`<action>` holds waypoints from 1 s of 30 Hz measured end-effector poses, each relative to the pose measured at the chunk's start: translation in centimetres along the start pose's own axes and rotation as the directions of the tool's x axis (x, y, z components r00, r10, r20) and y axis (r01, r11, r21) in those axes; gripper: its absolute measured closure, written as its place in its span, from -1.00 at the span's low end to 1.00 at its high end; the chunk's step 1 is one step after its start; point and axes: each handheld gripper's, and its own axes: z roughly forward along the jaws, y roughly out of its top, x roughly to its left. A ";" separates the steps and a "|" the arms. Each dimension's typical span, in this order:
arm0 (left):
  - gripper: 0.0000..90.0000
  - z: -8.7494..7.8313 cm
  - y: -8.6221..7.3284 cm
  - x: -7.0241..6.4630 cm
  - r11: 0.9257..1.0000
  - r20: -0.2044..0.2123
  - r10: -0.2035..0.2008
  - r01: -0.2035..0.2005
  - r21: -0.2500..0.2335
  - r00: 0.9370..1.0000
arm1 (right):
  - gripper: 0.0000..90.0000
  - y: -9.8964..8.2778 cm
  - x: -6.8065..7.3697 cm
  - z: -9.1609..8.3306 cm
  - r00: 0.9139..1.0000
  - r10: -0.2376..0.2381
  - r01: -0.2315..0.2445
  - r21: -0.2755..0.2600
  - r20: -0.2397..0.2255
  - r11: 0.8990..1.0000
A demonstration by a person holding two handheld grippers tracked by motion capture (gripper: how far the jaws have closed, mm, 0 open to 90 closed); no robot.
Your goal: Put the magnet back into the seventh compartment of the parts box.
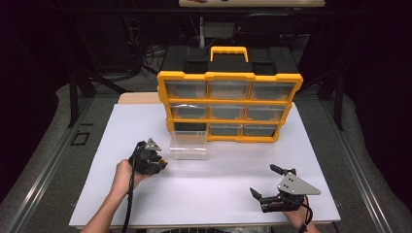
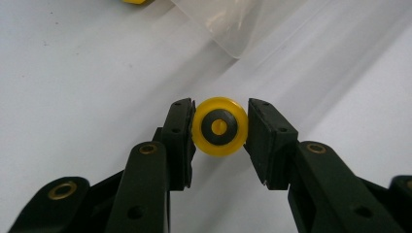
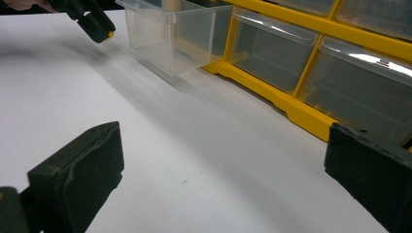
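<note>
The white bench lies bare across its near half, so there is open room between the left gripper and the right gripper, which sit well apart. The yellow organizer stands as a wall across the far middle. A clear drawer, pulled out of the bottom left slot, juts toward the near side, just right of the left gripper. Bare strips of bench run left and right of the organizer.
</note>
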 end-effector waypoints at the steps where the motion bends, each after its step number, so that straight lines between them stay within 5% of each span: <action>1: 0.40 0.0 0.0 0.1 1.000 0.000 -0.003 0.003 0.000 1.000 | -0.99 0.0 0.0 0.0 1.000 0.000 0.000 0.000 0.001 1.000; 30: 0.41 -0.1 1.2 1.6 0.999 -0.012 -0.037 0.036 -0.028 0.999 | -0.99 0.0 0.0 0.1 1.000 0.002 -0.002 0.002 -0.006 1.000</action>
